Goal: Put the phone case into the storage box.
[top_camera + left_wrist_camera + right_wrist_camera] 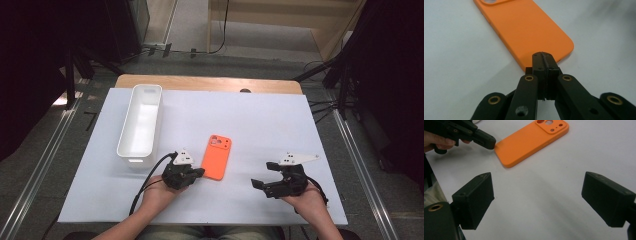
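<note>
An orange phone case lies flat on the white table cover, camera cut-out at its far end. My left gripper is shut, its jaws pressed together with nothing between them. In the left gripper view its tip sits at the near corner of the case. The right gripper view shows that same tip touching the corner of the case. My right gripper rests to the right of the case, apart from it. Its jaws stand wide open over bare cover.
A long white bin stands left of the case, its long side running away from me, just beyond my left hand. The wooden table edge shows past the white cover. Cables trail from both grippers toward me.
</note>
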Motion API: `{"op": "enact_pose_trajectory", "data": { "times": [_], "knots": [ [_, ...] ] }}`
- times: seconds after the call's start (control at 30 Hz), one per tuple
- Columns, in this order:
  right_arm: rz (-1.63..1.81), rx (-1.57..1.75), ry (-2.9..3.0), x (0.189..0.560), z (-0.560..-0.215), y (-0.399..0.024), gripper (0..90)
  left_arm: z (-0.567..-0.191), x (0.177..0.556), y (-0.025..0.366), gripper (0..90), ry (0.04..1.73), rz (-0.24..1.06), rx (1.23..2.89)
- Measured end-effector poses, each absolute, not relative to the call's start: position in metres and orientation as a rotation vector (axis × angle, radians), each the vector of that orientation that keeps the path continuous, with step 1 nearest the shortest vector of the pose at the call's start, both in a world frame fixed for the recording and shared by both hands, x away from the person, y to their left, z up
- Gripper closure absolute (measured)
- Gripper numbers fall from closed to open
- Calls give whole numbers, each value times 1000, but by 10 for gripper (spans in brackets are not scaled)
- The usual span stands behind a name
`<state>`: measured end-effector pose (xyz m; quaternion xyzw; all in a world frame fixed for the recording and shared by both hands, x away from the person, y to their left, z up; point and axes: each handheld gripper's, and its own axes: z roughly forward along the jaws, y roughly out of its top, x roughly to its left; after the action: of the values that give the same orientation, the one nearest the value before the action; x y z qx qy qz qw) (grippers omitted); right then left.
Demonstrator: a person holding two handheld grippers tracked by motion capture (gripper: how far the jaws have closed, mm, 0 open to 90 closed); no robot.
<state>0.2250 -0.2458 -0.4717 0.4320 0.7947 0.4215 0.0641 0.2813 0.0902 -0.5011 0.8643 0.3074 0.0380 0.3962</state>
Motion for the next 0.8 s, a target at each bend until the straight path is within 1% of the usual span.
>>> {"op": "enact_pose_trajectory", "data": {
  "times": [0.33, 0.8],
  "knots": [
    [1275, 1298, 2405, 225, -472, -247, 96, -501, 297, 80, 888, 778, 128, 2193],
    [1276, 1303, 2407, 226, -472, -246, 96, -503, 321, 70, 887, 806, 96, 2170]
  ]
}}
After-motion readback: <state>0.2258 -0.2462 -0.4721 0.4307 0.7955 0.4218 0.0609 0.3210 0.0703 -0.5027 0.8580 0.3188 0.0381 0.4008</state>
